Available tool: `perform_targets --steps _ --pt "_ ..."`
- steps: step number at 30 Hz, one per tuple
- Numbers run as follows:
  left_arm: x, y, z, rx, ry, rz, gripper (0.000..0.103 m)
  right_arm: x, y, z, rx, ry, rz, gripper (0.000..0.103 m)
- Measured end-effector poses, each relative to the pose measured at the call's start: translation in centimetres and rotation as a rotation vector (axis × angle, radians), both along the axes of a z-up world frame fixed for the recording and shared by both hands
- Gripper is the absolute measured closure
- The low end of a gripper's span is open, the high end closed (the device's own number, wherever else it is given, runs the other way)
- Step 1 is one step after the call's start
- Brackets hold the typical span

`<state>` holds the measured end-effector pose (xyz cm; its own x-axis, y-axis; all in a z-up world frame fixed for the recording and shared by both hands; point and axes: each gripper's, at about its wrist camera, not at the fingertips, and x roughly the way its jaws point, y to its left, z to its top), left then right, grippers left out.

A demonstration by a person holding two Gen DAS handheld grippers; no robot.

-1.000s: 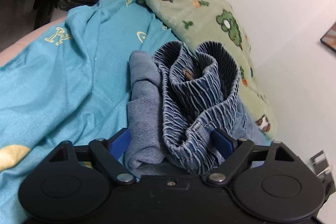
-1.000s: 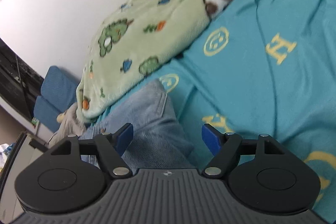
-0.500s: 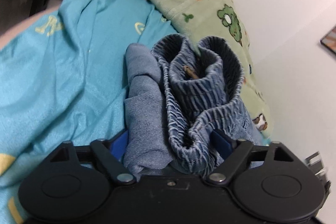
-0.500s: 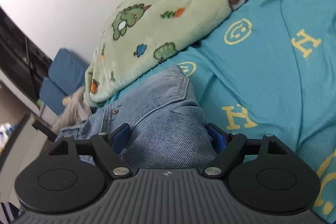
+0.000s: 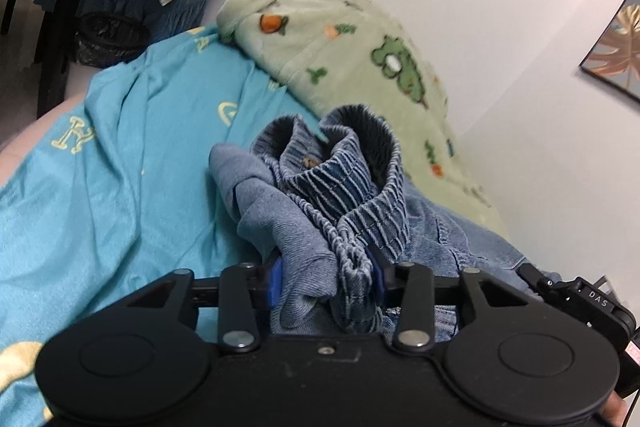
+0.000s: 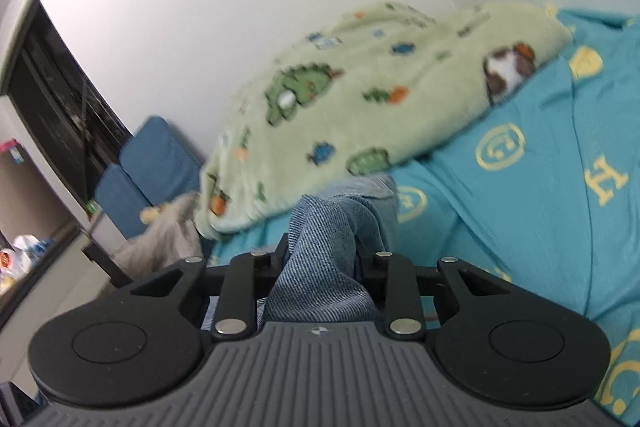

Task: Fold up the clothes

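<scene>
the right gripper point(image 6: 322, 259) is clamped on a bunched fold of blue denim jeans point(image 6: 328, 251), the cloth squeezed between its two fingers and spilling toward the camera. the jeans lie on a turquoise sheet point(image 6: 520, 211) printed with yellow letters and circles. just beyond, a pale green fleece blanket point(image 6: 360, 107) with cartoon animals is heaped along the sheet's far edge against a white wall point(image 6: 260, 7). a blue seat point(image 6: 148, 163) stands at left.

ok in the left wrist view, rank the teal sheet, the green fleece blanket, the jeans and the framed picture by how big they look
1. Teal sheet, the largest patch.
2. Green fleece blanket and jeans look about alike; the jeans sit bunched in the left claw, close to the lens, so I won't rank them.
3. Framed picture, smallest and cropped.
</scene>
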<state>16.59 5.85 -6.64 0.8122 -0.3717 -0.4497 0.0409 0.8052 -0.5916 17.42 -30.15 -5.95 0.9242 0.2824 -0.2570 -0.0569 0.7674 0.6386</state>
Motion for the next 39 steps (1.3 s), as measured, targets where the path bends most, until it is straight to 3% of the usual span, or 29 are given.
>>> perform_targets --steps 9,16,25,31,39 --pt "-2.0 -2.5 3.7 -0.051 -0.072 -0.073 0.066 -3.5 -3.0 4.8 -0.011 -0.078 -0.044 0.075" --pt "-3.0 -7.4 7.0 -0.055 -0.114 -0.156 0.066 -7.2 -7.3 8.7 -0.03 -0.136 -0.103 0.075" --pt "-3.7 -19.0 9.4 -0.055 -0.153 -0.333 0.066 -14.0 -17.9 11.0 -0.102 -0.16 -0.237 0.075" --pt "-4.2 -28.4 8.0 -0.07 -0.15 -0.453 0.066 -18.5 -25.4 10.0 -0.156 -0.151 -0.347 0.075" --pt "-4.5 -37.7 2.4 -0.048 -0.148 -0.557 0.065 -22.2 -33.1 3.8 -0.163 -0.082 -0.457 0.075"
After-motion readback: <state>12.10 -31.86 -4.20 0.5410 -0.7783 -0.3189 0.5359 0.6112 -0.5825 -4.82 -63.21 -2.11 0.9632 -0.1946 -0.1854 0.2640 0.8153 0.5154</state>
